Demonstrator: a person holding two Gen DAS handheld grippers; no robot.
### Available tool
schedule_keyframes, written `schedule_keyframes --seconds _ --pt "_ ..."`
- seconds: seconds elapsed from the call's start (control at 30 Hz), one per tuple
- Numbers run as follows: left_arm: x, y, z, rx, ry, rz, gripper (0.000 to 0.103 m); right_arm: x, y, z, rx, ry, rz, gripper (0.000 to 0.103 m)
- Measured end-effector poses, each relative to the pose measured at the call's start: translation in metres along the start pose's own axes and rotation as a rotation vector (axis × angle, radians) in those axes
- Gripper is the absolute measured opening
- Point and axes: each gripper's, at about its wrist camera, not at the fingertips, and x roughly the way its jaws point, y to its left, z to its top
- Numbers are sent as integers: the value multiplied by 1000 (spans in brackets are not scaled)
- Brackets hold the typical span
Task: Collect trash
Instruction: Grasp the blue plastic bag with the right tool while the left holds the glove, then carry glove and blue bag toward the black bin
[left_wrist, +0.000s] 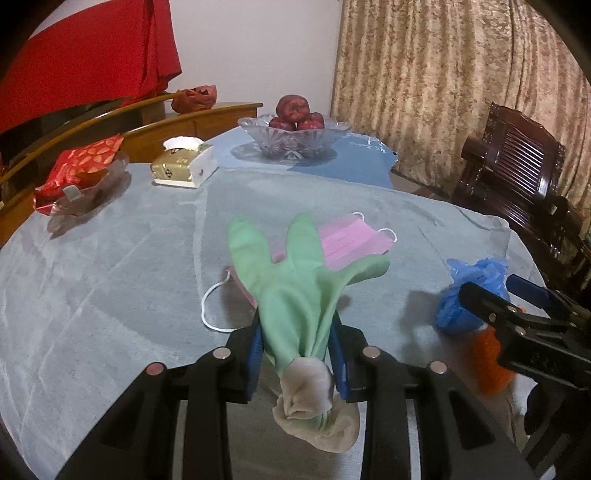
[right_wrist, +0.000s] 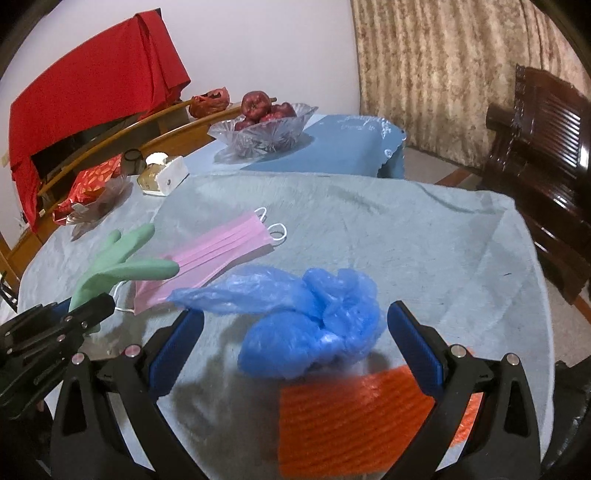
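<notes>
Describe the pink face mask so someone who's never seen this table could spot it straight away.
On the grey-clothed table, look mid-table, nearer than the glass fruit bowl. The pink face mask lies flat there between the green glove and blue plastic bag: the only pink, pleated piece, with white ear loops.

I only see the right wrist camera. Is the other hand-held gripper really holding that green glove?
Observer: Yes. The left hand-held gripper is shut on the green glove, pinching it just above the cuff.
Child: What does the cuff look like?
Observer: Greyish and bunched up, hanging below the blue pads.
Child: Is anything hiding by the glove?
Observer: The pink mask has a white ear loop lying flat on the cloth, left of the glove.
</notes>
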Motion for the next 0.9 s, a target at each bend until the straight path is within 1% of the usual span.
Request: schedule_keyframes --seconds 0.03,0.1,0.13,0.17,0.23,0.3,0.37,0.4,0.43,0.47,0.53,0.67,0.77,0.9 --pt "1 1 0 0 0 0 31 1 0 1 3 2 4 96" --pt "1 1 1 -1 1 -1 31 2 0 2 2 5 12 91" --pt "1 1 1 -1 1 -2 31 3 2 2 -2 9 14 83" --pt "1 1 1 0 1 -2 31 4 2 2 -7 15 16 80" --pt "1 1 1 4 -1 -3 31 5 2 2 -7 17 16 80" --pt "1 1 1 9 -3 -3 31 5 3 2 -8 21 18 75" --pt "1 1 1 10 -4 -6 31 5 2 2 -11 27 20 65" --pt "1 1 1 10 -5 -9 31 5 3 1 -12 31 22 62" --pt "0 -1 1 11 -6 -10 31 5 3 1 -12 34 25 57" --pt "0 -1 1 12 -7 -11 31 4 2 1 -12 36 28 49" --pt "-3 -4 0 14 -10 -13 31 3 2 1 -16 42 38 40" --pt "-6 -6 1 13 -12 -15 31 -3 3 2 -23 33 51 31" --pt "-10 -8 2 16 -19 -16 31 -13 6 4 -31 10 67 27" --pt "-22 -12 5 16 -35 -23 31 -29 9 8 -37 -20 89 26"
